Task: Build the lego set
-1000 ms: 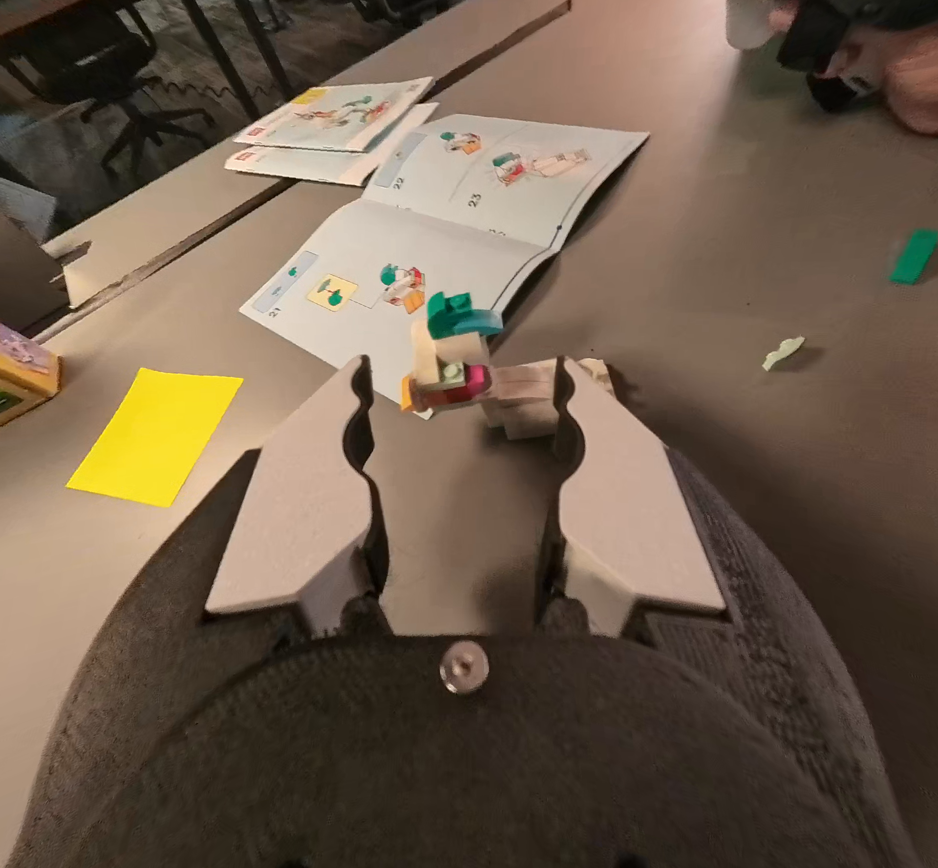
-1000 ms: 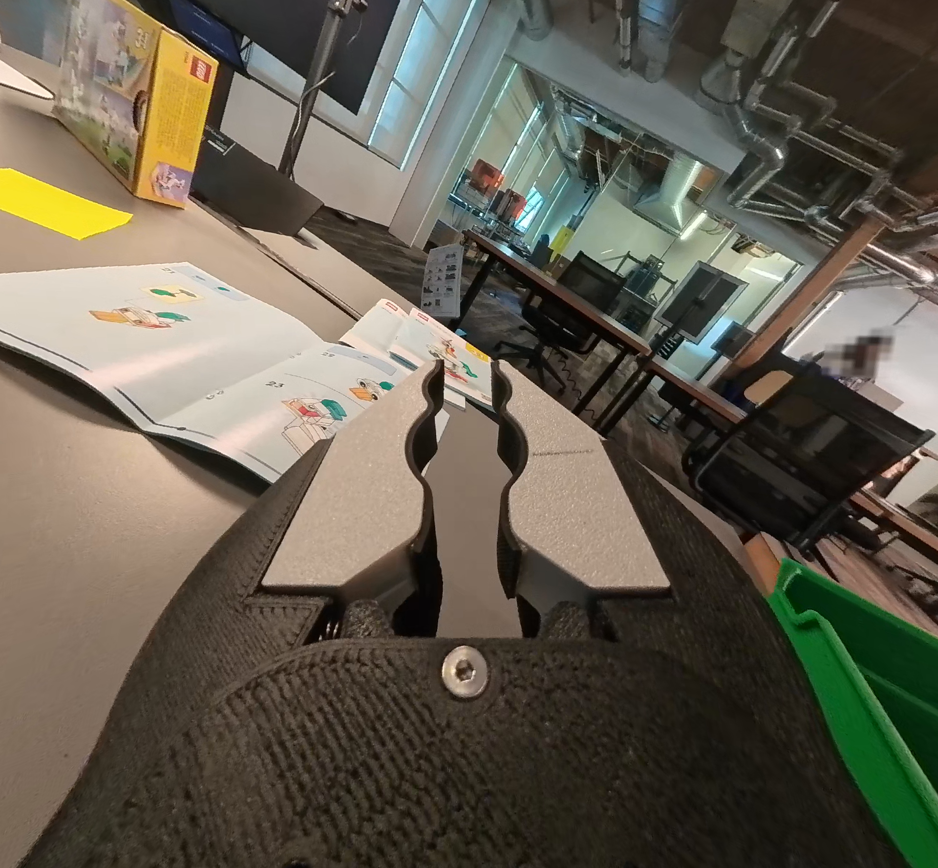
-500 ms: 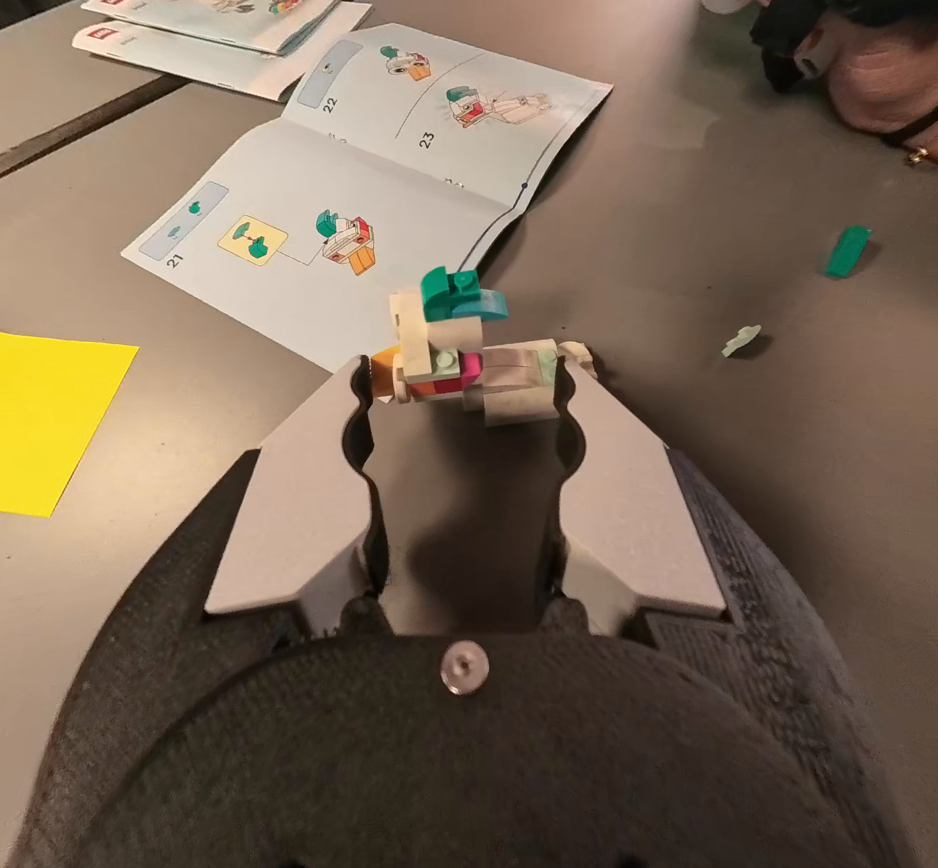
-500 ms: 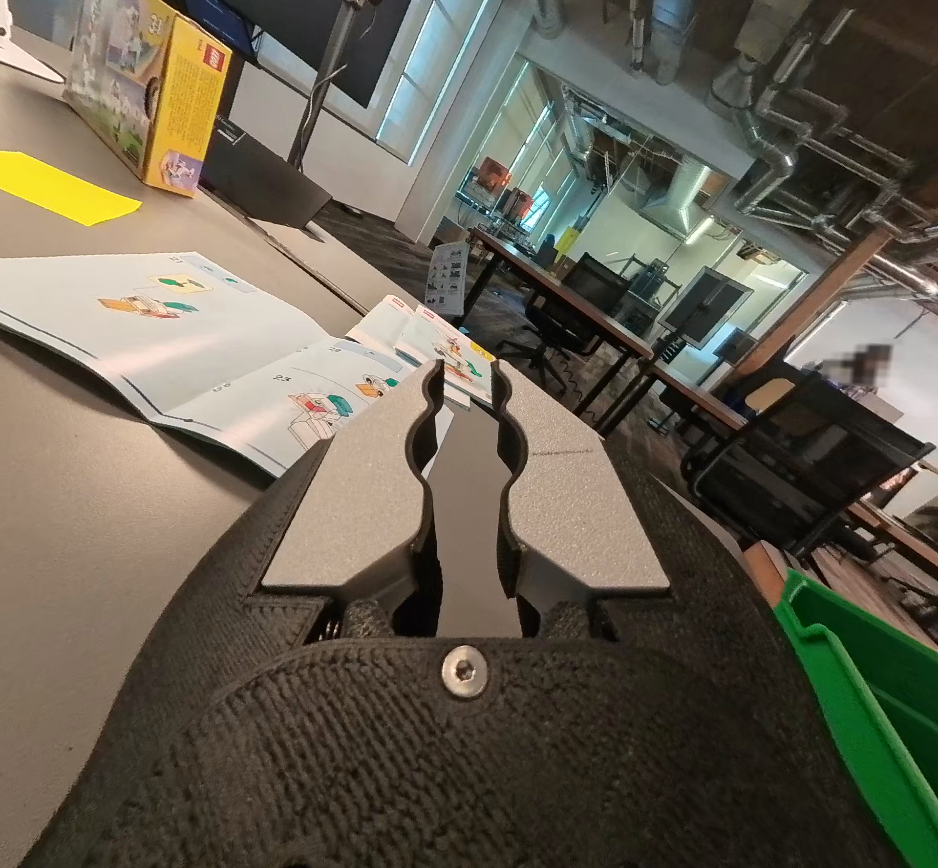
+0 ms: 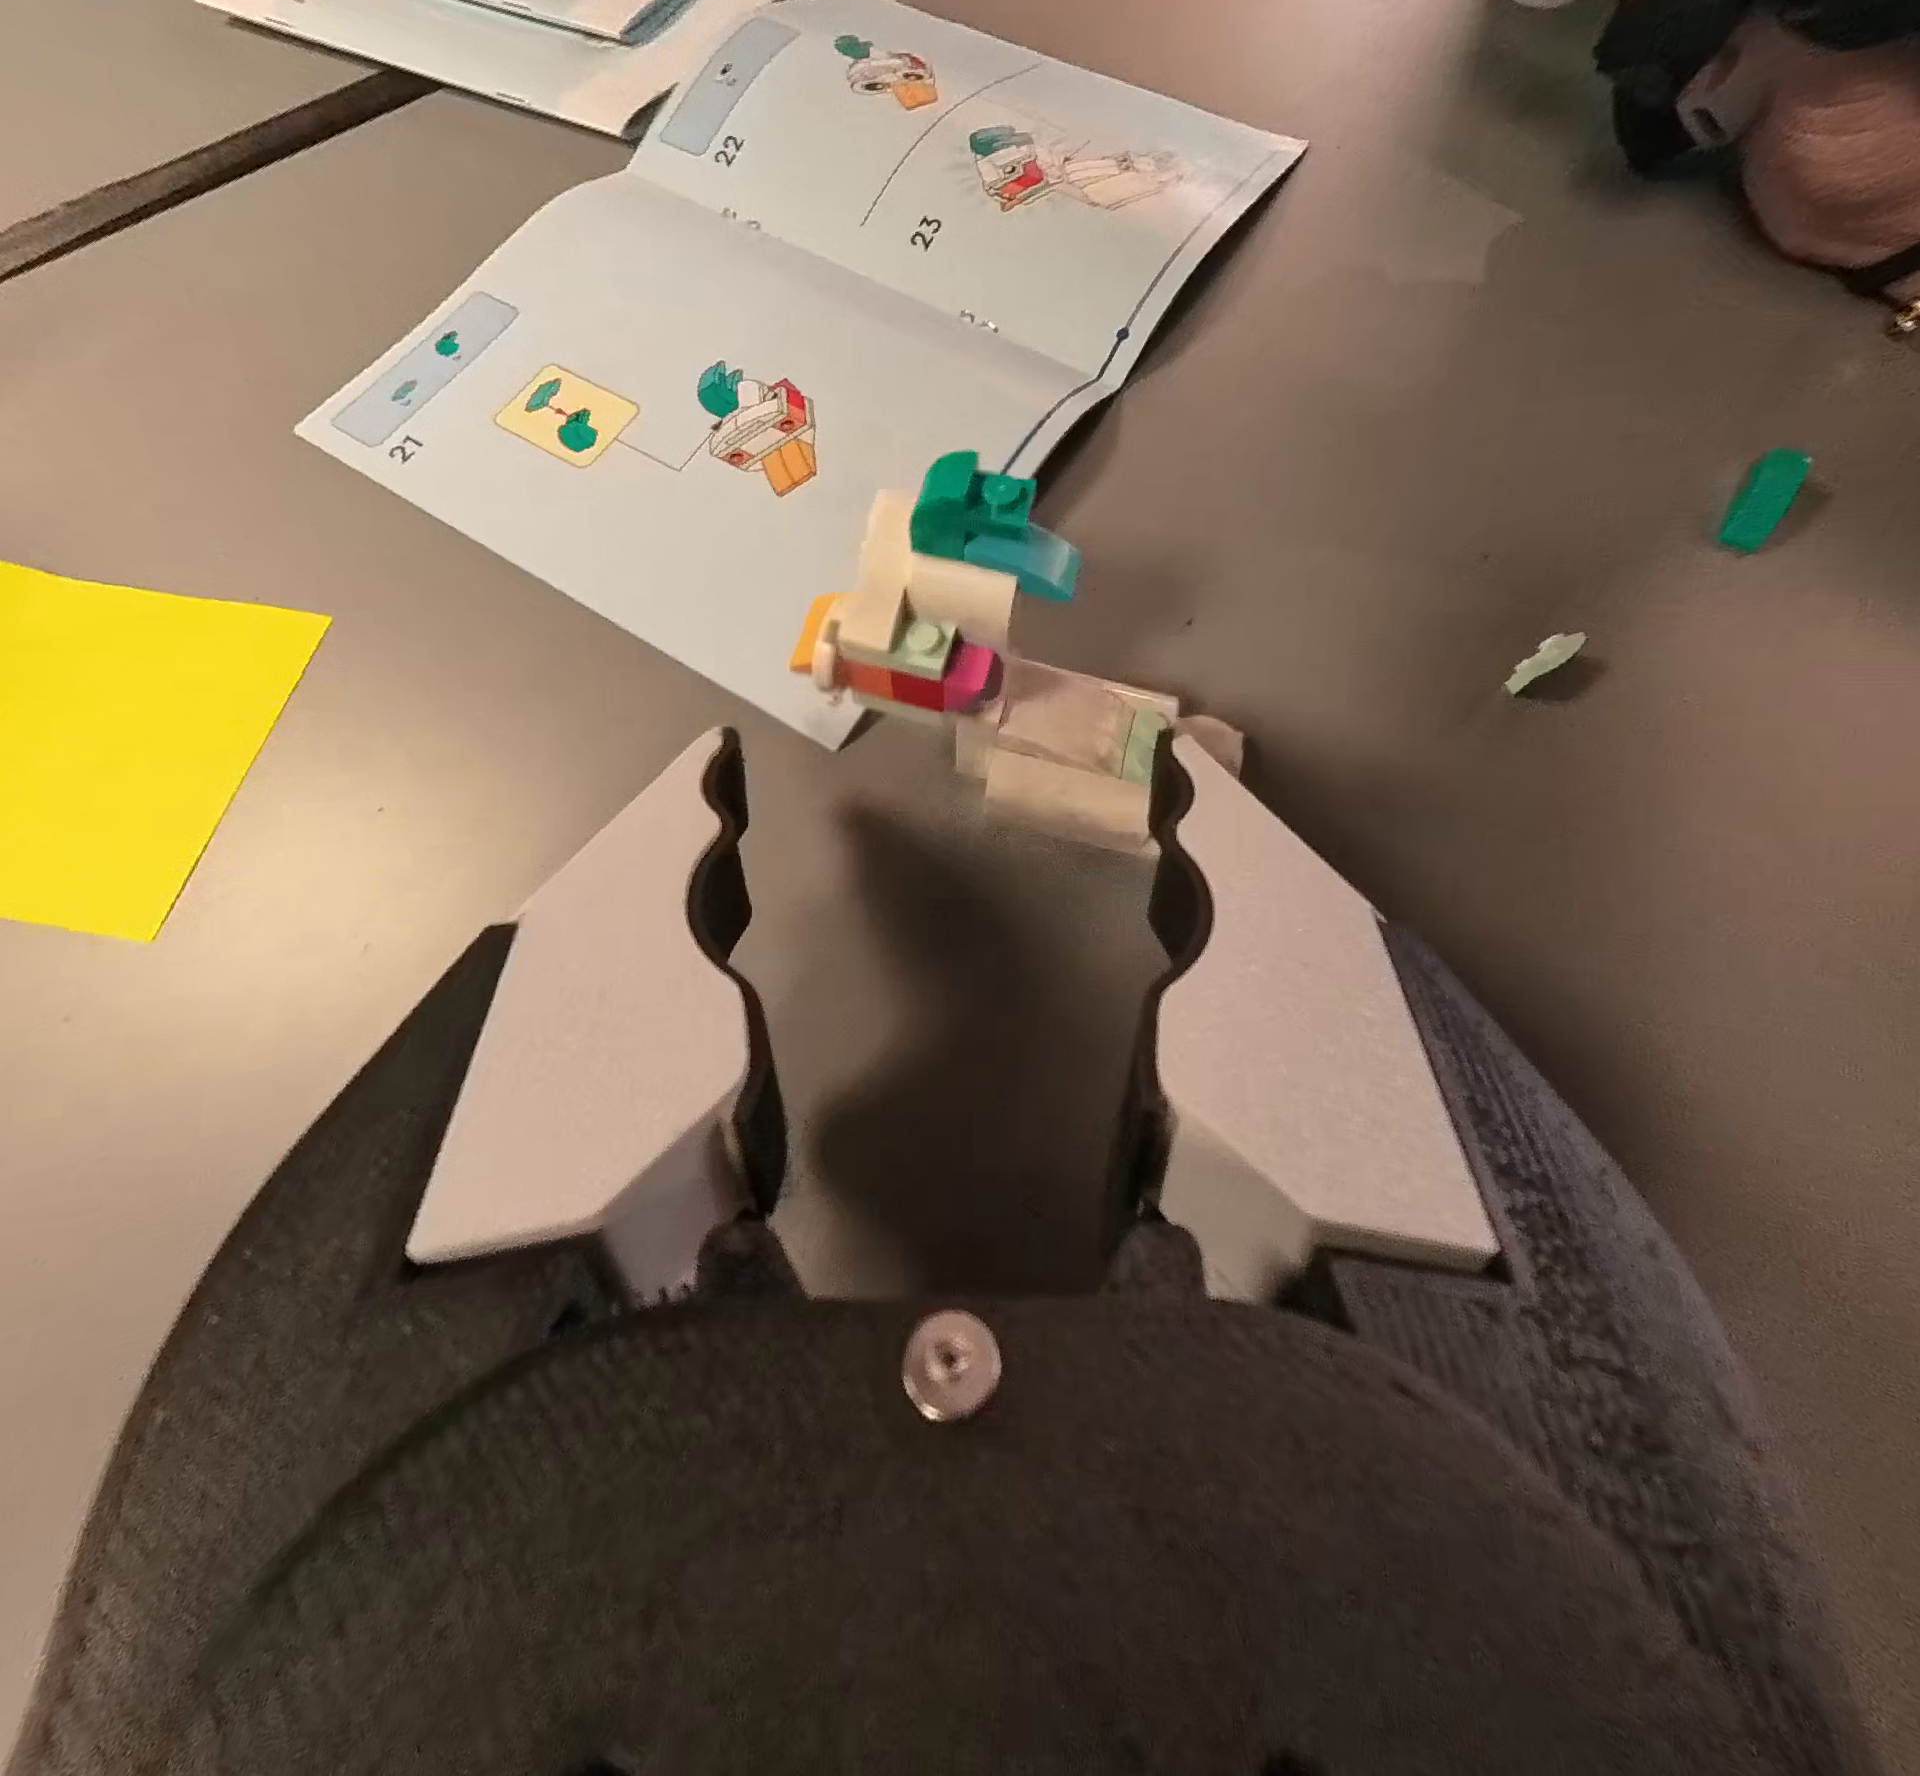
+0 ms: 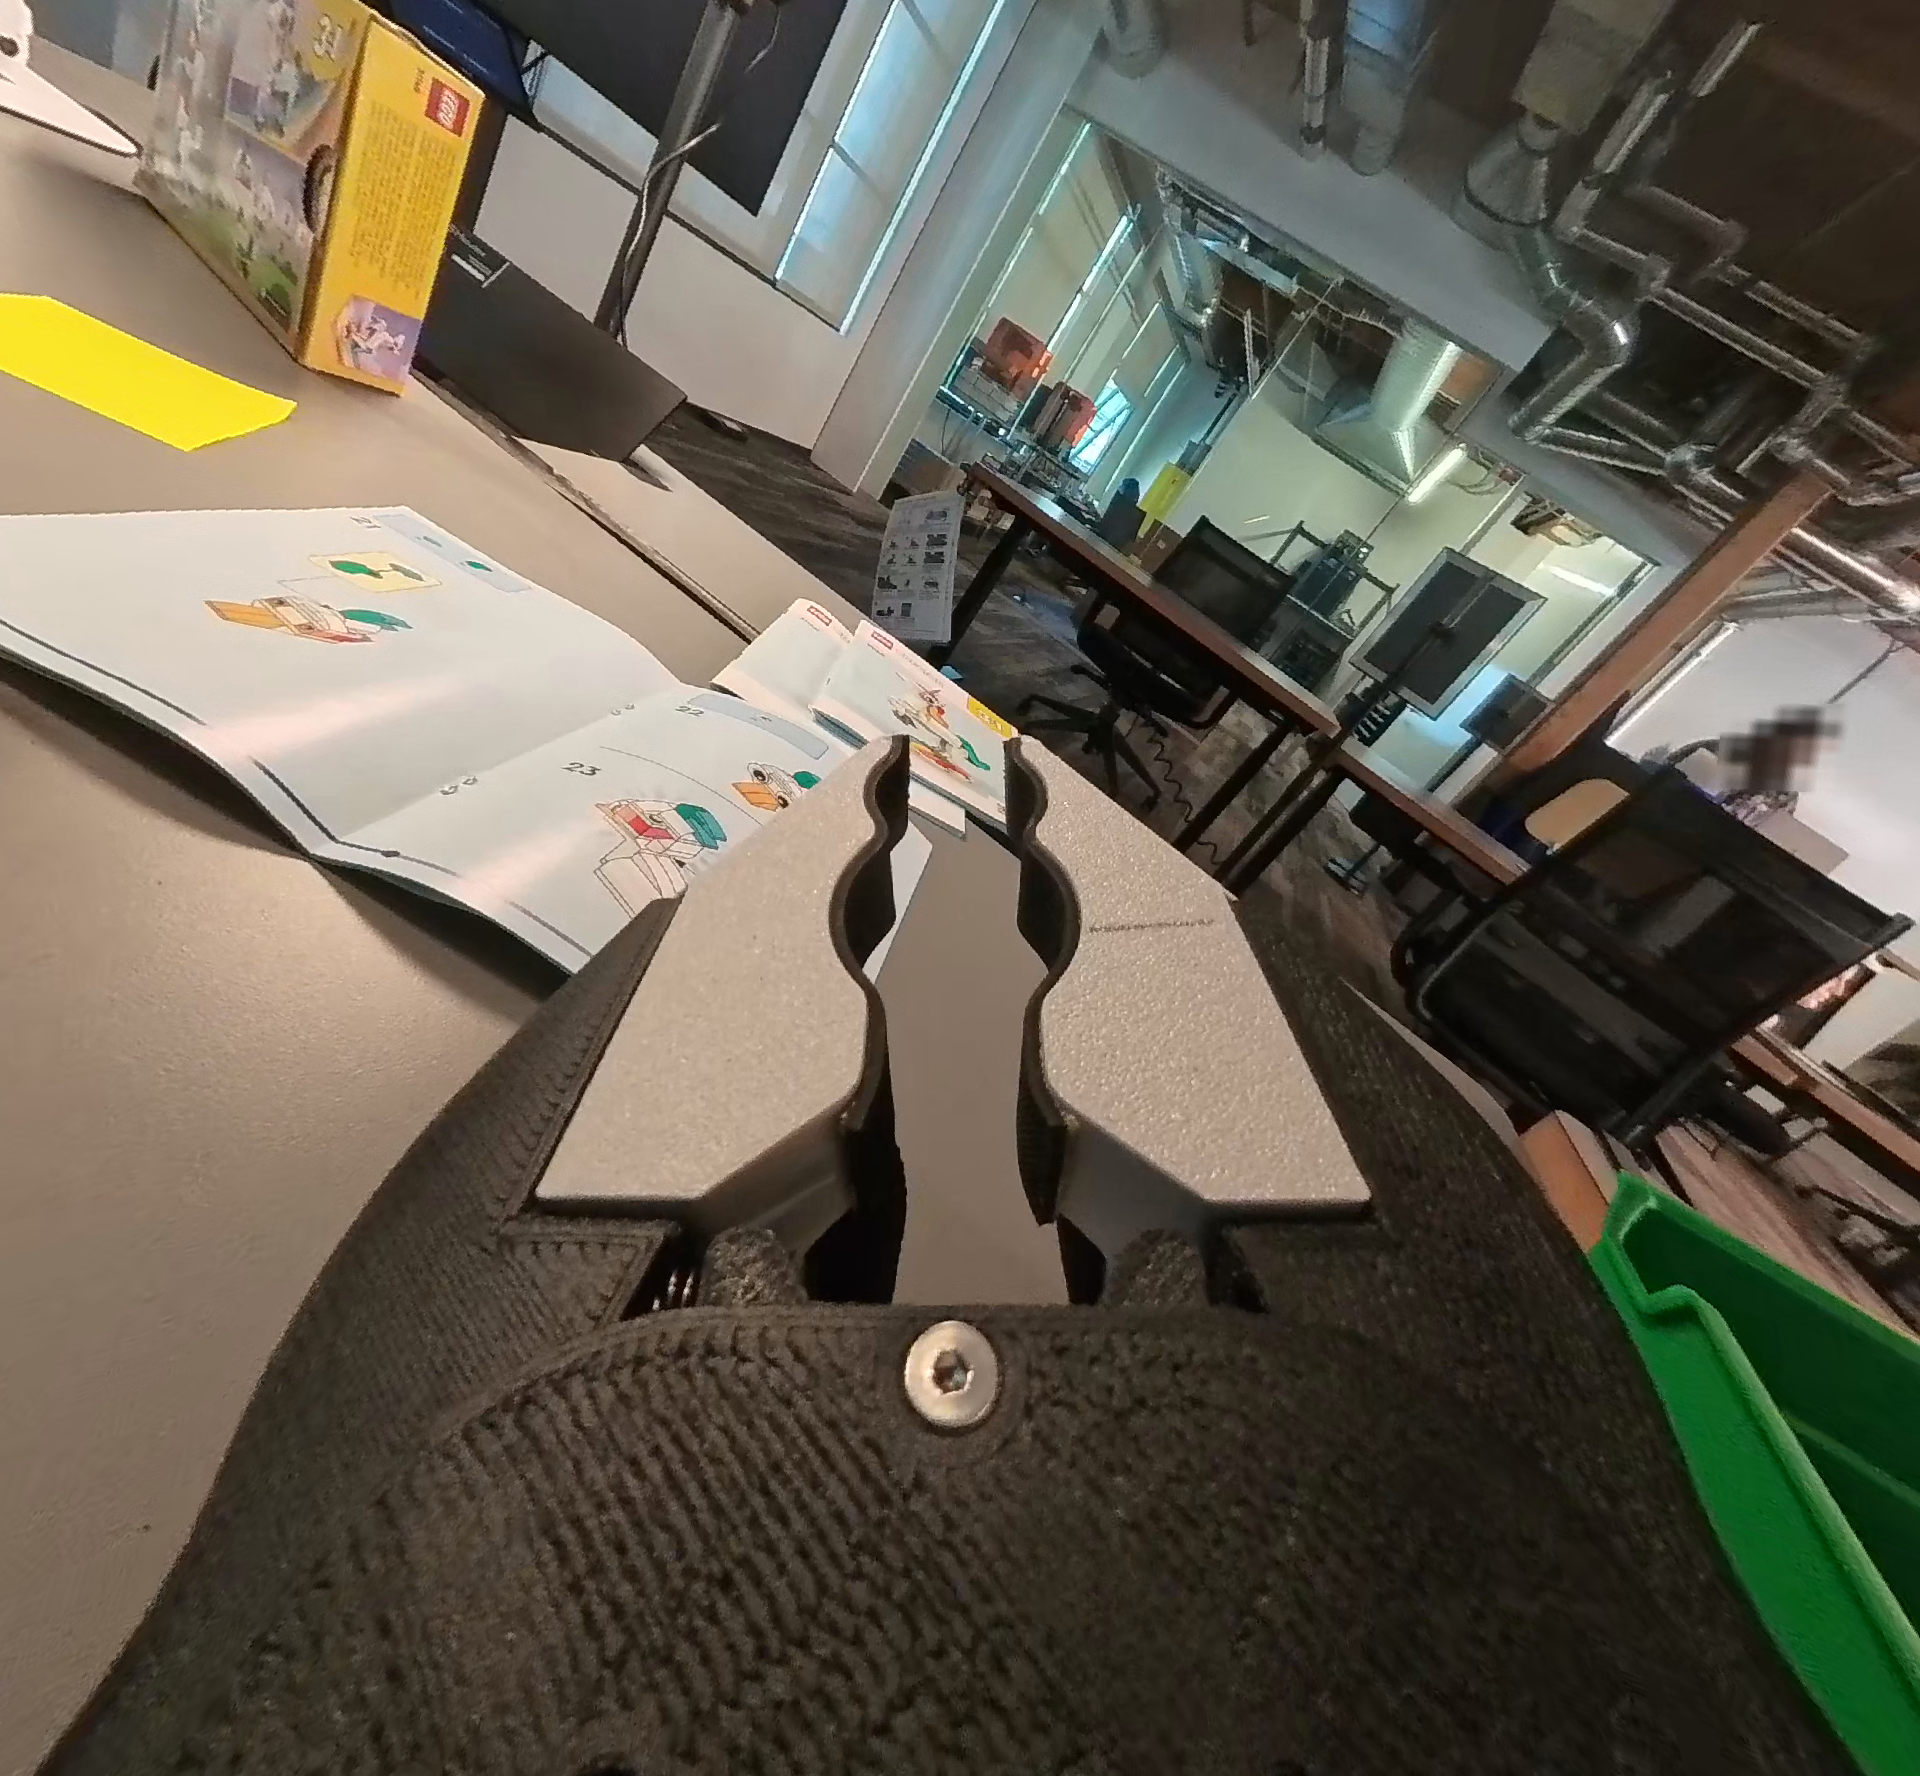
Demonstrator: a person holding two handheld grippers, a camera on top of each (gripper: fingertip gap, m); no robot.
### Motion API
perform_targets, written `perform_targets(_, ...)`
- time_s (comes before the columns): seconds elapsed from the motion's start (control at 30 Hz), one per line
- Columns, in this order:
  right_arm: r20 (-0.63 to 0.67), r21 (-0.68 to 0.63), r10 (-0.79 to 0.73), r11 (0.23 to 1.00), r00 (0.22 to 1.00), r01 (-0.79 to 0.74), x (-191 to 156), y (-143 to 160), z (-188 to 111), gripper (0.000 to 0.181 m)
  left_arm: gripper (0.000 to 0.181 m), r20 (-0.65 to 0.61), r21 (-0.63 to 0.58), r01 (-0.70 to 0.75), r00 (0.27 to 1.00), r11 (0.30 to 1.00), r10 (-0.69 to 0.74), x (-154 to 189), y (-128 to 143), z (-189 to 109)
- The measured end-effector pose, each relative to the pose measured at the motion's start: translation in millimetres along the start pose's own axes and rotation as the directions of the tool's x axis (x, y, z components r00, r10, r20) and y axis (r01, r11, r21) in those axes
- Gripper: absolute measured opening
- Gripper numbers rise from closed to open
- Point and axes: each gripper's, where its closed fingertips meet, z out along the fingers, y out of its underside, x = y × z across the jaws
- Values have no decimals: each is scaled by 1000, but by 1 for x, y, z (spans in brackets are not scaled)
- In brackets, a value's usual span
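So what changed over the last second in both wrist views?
The left tongs moved in on the brick model and tilted down toward the table; its white end now sits by their right fingertip. They are wide open, nothing gripped. The right tongs shifted slightly, narrowly open and empty. The open booklet, green brick and pale piece lie as before.

The left gripper (image 5: 945,770) hangs with fingers (image 5: 644,978) spread wide above the grey worktop (image 5: 1455,895). A partly built lego model (image 5: 945,625) stands just beyond, near the open instruction booklet (image 5: 727,272).
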Motion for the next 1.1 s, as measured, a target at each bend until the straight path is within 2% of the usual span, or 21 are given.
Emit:
perform_targets(0.13, -5, 2, 1, 1000, 1000, -1, 0, 0, 0, 16, 83, 45, 6, -38, 998, 999, 38, -6, 2, -11)
perform_targets(0.27, -20, 8, 17, 1000, 1000, -17, 4, -1, 0, 16, 78, 157, 126, -145, 980, 981, 124, -6, -19, -36)
perform_targets(0.33, -30, 11, 28, 1000, 999, -28, 6, -1, 0, 16, 71, 180, 188, -217, 966, 958, 184, 8, -35, -44)
perform_targets(0.4, -41, 12, 37, 999, 998, -36, 8, -1, 0, 15, 65, 135, 232, -268, 961, 935, 242, 38, -50, -42)
perform_targets(0.47, -61, 11, 47, 999, 997, -47, 13, 0, -1, 15, 63, 44, 241, -302, 953, 923, 300, 77, -59, -30)
perform_targets(0.6, -119, 22, 89, 996, 989, -87, 27, 0, -9, 15, 58, -3, 169, -438, 896, 883, 445, 120, -75, 8)
perform_targets(0.67, -147, 33, 109, 994, 983, -105, 34, 0, -12, 15, 58, -7, 114, -451, 890, 885, 455, 121, -86, 29)
perform_targets(0.8, -161, 34, 124, 992, 979, -120, 39, 1, -12, 15, 57, -63, -40, -356, 933, 934, 353, 103, -103, 74)
perform_targets(0.93, -174, 30, 110, 994, 978, -107, 41, 1, -12, 15, 41, -83, -168, -367, 930, 915, 358, 88, -104, 115)
perform_targets(1.07, -190, 22, 123, 992, 974, -121, 45, 4, -12, 15, 38, -79, -183, -400, 917, 898, 392, 84, -109, 141)
perform_targets(1.1, -193, 22, 126, 992, 973, -124, 46, 4, -13, 15, 43, -112, -176, -415, 909, 893, 401, 88, -109, 146)
